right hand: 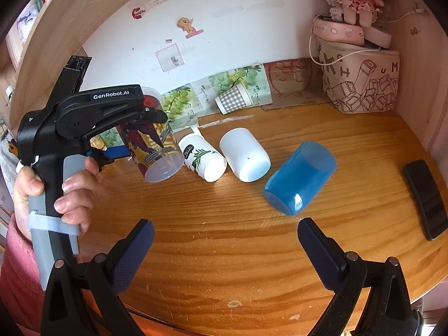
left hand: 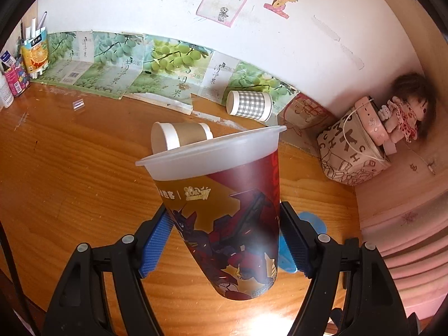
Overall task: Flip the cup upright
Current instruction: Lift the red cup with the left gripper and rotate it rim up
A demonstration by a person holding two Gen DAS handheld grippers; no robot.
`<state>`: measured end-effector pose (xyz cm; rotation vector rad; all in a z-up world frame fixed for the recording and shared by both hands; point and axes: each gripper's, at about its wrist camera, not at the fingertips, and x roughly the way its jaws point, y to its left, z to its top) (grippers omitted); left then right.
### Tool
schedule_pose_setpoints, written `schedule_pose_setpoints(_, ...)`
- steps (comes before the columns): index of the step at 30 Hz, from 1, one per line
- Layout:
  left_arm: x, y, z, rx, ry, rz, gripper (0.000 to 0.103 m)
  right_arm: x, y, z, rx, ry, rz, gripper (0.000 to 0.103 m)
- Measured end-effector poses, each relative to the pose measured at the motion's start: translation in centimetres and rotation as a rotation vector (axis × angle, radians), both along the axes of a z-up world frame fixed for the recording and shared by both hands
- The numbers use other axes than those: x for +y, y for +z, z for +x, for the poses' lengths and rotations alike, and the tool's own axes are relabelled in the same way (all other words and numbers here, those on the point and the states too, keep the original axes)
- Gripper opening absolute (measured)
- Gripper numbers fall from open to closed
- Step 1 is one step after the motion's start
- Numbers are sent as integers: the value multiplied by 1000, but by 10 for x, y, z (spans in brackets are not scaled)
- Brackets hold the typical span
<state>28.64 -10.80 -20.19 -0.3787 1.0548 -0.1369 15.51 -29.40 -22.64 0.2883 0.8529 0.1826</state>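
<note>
My left gripper (left hand: 224,238) is shut on a printed translucent plastic cup (left hand: 224,212) and holds it above the wooden table (left hand: 70,182), tilted, rim up and away. The right wrist view shows that cup (right hand: 152,151) in the left gripper (right hand: 123,128), base toward the camera. My right gripper (right hand: 225,240) is open and empty above the table's front. A blue cup (right hand: 299,177) lies on its side just beyond it.
A white cup (right hand: 245,158) and a leaf-print white cup (right hand: 203,158) lie on their sides mid-table. A checked cup (left hand: 249,105) and a brown paper cup (left hand: 179,137) lie farther back. A black phone (right hand: 425,198) lies right. A printed bag (right hand: 361,81) with a doll stands in the corner.
</note>
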Motion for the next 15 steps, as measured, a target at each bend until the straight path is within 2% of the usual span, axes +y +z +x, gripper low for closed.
schedule_pose_setpoints(15,27,-1,-97,75,10,163,78,24,-7,-51,23,71,56,103)
